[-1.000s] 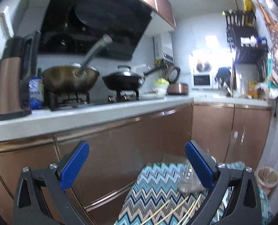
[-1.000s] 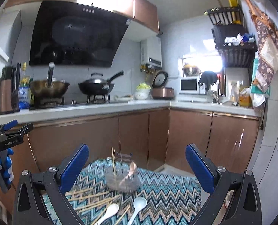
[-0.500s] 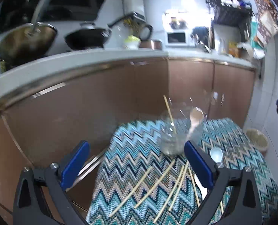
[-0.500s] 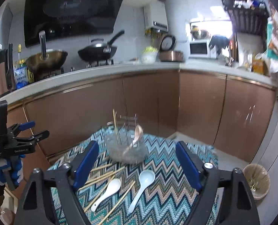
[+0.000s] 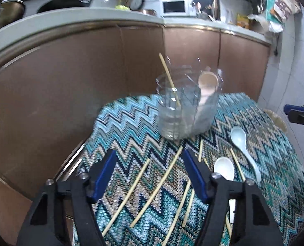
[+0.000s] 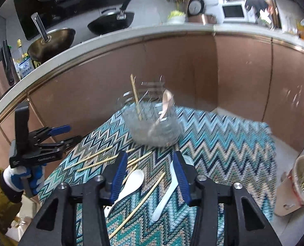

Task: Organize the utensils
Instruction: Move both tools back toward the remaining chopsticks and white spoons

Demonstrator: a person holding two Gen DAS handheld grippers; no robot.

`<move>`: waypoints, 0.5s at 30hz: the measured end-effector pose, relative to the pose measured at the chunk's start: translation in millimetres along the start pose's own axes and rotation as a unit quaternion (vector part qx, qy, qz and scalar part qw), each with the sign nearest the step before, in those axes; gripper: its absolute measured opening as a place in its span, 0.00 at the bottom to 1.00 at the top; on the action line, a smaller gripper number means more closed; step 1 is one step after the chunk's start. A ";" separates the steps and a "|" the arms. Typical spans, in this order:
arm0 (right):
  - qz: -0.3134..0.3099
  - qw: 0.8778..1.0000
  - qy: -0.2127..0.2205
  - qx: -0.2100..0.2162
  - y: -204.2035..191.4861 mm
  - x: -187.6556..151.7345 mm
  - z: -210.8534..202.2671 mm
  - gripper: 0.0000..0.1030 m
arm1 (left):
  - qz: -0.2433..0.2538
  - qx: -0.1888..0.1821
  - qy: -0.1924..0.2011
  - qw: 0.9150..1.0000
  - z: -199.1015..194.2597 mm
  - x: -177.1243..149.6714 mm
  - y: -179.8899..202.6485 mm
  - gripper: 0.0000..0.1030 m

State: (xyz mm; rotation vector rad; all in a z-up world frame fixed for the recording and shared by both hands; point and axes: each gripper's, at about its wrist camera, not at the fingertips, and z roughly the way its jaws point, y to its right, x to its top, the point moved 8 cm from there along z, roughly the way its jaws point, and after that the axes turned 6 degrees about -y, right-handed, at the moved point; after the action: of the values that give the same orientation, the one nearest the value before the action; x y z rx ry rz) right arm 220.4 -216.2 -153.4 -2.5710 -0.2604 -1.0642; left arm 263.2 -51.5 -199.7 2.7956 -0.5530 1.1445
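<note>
I hold both tongs apart and empty — left tongs (image 5: 150, 176) and right tongs (image 6: 150, 176) just short of the clear jar (image 5: 184, 110), over loose chopsticks (image 5: 158, 188) and white spoons (image 6: 129, 184).

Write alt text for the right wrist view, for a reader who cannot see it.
The open right claw hangs over a zigzag-patterned teal cloth strewn with pale wooden chopsticks and two white ceramic spoons. Behind stands a clear plastic holder containing one chopstick and one spoon.

Clear holder (image 6: 152, 127) motion-blurred; nearer white spoon (image 5: 223, 170) bowl partly hidden behind left gripper (image 5: 150, 176).
</note>
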 end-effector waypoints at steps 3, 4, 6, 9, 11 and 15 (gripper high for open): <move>0.004 0.999 -0.025 0.026 1.2 -6.6 15.9 0.35 | 0.013 -0.020 -0.022 0.999 15.6 -5.1 5.8 0.59; 0.004 0.999 -0.034 0.035 1.6 -9.3 21.8 0.35 | 0.017 -0.024 -0.031 0.999 21.9 -6.6 7.2 0.58; 0.005 0.998 -0.049 0.045 1.3 -13.5 30.9 0.34 | 0.026 -0.033 -0.044 0.998 32.1 -9.6 9.8 0.58; 0.004 0.996 -0.070 0.061 2.0 -20.7 46.1 0.34 | 0.039 -0.048 -0.064 0.996 47.2 -12.9 14.9 0.58; 0.006 0.994 -0.083 0.071 2.2 -23.3 56.6 0.34 | 0.047 -0.055 -0.075 0.995 54.9 -15.3 17.9 0.57; 0.002 0.990 -0.107 0.090 0.9 -27.1 73.0 0.33 | 0.064 -0.072 -0.097 0.991 68.8 -16.6 23.7 0.52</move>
State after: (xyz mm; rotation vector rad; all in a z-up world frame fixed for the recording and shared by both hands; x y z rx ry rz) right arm 248.9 -190.2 -221.1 -2.5193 -0.3847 -0.7274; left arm 289.6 -82.2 -262.4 2.7960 -0.8069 0.8185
